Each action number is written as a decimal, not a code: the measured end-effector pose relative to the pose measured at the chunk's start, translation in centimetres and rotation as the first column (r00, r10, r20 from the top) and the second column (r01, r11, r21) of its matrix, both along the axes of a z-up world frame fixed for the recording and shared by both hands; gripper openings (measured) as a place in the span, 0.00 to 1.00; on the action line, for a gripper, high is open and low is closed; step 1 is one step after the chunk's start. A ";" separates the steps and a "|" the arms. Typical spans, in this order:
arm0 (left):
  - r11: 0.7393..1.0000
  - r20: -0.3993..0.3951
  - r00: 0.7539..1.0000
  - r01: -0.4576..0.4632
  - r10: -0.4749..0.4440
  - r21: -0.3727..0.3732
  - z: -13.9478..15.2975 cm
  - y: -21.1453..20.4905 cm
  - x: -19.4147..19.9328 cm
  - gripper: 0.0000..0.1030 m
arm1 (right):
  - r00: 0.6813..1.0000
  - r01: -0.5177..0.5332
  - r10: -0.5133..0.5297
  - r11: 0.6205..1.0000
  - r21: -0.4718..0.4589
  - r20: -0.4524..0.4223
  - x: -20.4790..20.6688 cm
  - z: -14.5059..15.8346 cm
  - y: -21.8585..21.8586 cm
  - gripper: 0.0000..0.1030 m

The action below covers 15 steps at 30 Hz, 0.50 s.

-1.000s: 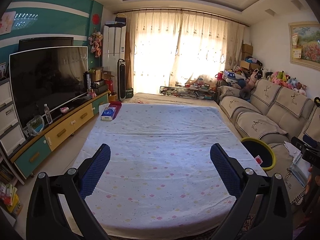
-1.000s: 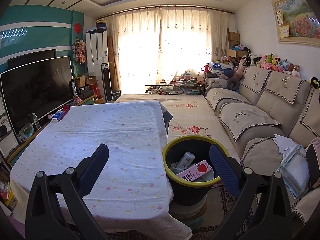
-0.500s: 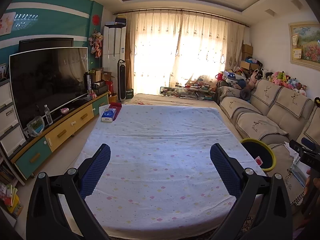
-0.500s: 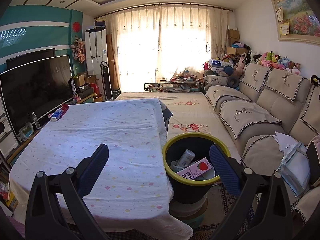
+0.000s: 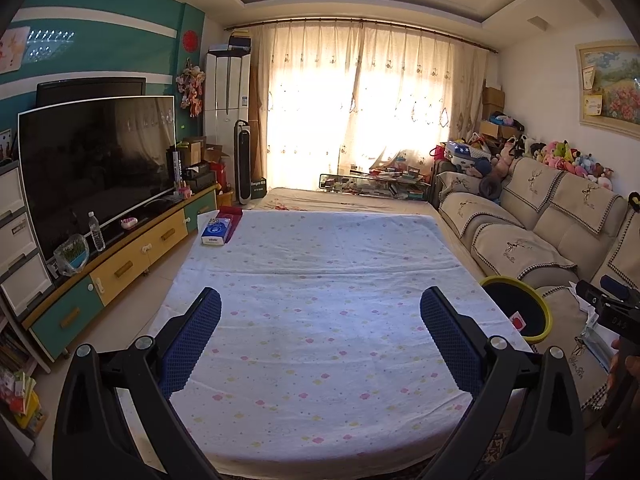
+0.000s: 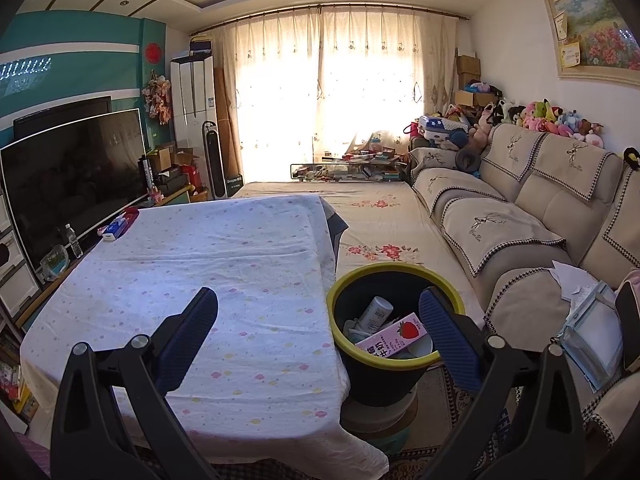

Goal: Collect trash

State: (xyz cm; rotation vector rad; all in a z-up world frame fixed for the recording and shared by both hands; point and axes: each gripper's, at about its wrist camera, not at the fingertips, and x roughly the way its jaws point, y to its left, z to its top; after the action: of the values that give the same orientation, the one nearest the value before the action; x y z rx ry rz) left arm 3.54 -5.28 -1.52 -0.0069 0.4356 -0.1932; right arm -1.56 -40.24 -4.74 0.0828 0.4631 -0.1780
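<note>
A black trash bin with a yellow-green rim (image 6: 332,312) (image 5: 546,316) stands beside the table's right edge. Inside it lie a pink strawberry milk carton (image 6: 394,338), a white bottle (image 6: 376,313) and other scraps. My right gripper (image 6: 318,312) is open, hovering over the table's right edge and the bin, holding nothing. My left gripper (image 5: 320,312) is open above the table (image 5: 320,264), which is covered with a white flowered cloth, and it is empty too. A blue tissue box (image 5: 216,232) lies at the table's far left corner, in front of a red item.
A beige sofa (image 6: 520,216) runs along the right, with papers and a plastic pouch (image 6: 592,320) on its seat. A TV (image 5: 96,160) on a low cabinet stands left. The other gripper and a hand (image 5: 616,320) show at the left wrist view's right edge.
Both views have risen and pulled back very slightly; the bin sits a little lower in the frames. Both grippers stay open and empty.
</note>
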 end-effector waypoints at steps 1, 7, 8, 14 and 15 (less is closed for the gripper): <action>1.000 -0.001 1.000 0.002 -0.002 0.000 0.0 0.0 0.1 0.95 | 1.000 0.000 0.000 1.000 0.000 0.000 0.0 0.0 0.0 0.93; 1.000 -0.007 1.000 0.007 -0.007 -0.002 -0.1 0.1 0.3 0.95 | 1.000 -0.001 0.001 1.000 -0.001 -0.002 0.0 0.0 0.0 0.93; 1.000 -0.007 1.000 0.007 -0.007 -0.002 -0.1 0.1 0.3 0.95 | 1.000 -0.001 0.001 1.000 0.000 -0.002 0.0 0.0 0.0 0.93; 1.000 -0.008 1.000 0.006 -0.006 -0.002 -0.1 0.1 0.3 0.95 | 1.000 -0.002 0.002 1.000 0.004 -0.004 0.1 -0.2 0.1 0.93; 1.000 -0.008 1.000 0.007 -0.007 -0.003 -0.1 0.1 0.4 0.95 | 1.000 -0.001 0.001 1.000 0.003 -0.004 0.1 -0.2 0.1 0.93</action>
State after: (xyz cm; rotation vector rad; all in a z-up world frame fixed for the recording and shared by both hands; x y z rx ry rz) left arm 3.90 -5.21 -1.60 -0.0086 0.4436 -0.2007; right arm -1.43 -40.16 -4.93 0.0846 0.4670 -0.1764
